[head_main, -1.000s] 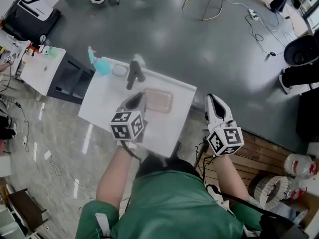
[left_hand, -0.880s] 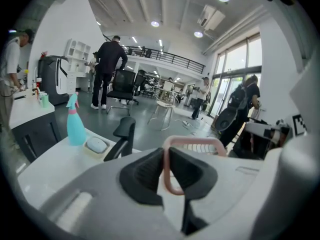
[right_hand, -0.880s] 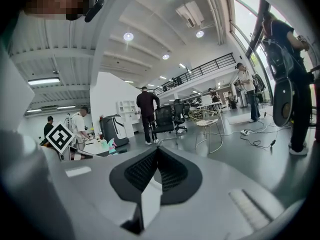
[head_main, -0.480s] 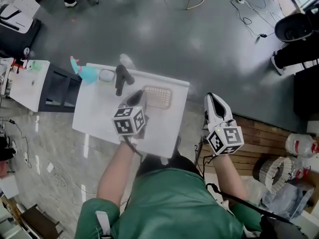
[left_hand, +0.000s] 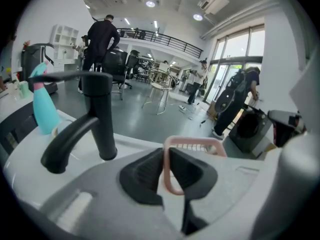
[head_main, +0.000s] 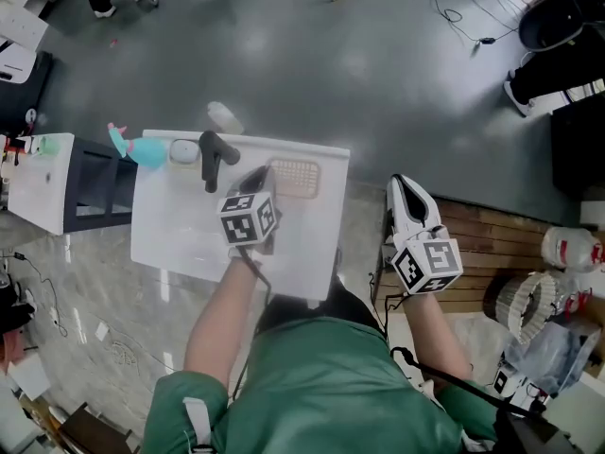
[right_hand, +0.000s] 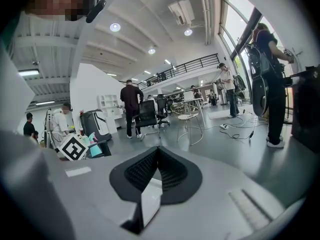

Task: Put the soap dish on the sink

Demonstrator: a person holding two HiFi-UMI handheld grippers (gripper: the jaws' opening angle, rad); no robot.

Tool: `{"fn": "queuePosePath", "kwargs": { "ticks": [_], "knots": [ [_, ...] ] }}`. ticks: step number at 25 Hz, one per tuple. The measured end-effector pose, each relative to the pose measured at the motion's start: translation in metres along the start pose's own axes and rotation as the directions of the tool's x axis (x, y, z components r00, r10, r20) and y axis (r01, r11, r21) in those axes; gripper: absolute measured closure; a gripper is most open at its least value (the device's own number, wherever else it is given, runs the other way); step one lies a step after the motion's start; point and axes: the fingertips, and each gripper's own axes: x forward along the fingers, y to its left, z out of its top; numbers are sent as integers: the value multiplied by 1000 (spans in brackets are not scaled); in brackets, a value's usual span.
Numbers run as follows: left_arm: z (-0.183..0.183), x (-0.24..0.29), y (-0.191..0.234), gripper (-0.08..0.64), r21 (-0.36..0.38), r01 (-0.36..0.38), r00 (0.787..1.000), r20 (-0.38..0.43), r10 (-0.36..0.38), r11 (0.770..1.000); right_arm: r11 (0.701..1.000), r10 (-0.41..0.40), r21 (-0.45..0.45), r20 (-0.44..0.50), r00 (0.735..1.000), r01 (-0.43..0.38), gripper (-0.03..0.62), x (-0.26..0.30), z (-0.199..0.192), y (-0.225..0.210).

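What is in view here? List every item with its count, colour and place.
sink: one, white, in front of the person
faucet: one, black, sink's far edge
soap dish: one, pink, sink's far right part
spray bottle: one, teal with pink trigger, sink's far left corner
wire chair: one, pale, grey floor beyond the sink
left tool: one, white and black, shut on the soap dish's rim
right tool: one, white and black, empty, jaws together, right of the sink

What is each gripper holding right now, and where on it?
Left gripper pinches the pink soap dish by its near rim; right gripper is shut and empty.
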Motion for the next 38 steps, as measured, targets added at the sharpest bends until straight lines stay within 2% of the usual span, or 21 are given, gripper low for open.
{"fn": "queuePosePath", "kwargs": {
  "ticks": [13,23,27,29,31,35,38],
  "knots": [
    [-29,58,19,520,3,-29,993,-113,29,1000,999,-48,17,-35,998,49,591,6,-18,-14],
    [-39,79,23,518,0,-47,986,-158,46,999,997,-77,18,-38,996,77,591,2,-20,-21],
    [-38,80,24,515,5,-65,987,-146,65,998,997,-78,15,-38,996,79,591,-1,-18,-21],
    [-35,79,24,466,13,-74,988,-134,75,997,997,-77,14,-36,996,77,591,-2,-17,-20],
    [-31,76,25,445,22,-80,989,-124,83,997,997,-73,11,-34,997,74,591,-3,-16,-19],
    [-19,64,21,443,40,-79,993,-86,82,996,998,-61,5,-27,998,61,591,-3,-13,-13],
    [-5,50,10,443,48,-52,998,-43,54,997,999,-46,0,-20,999,46,591,-3,-9,-8]
  ]
}}
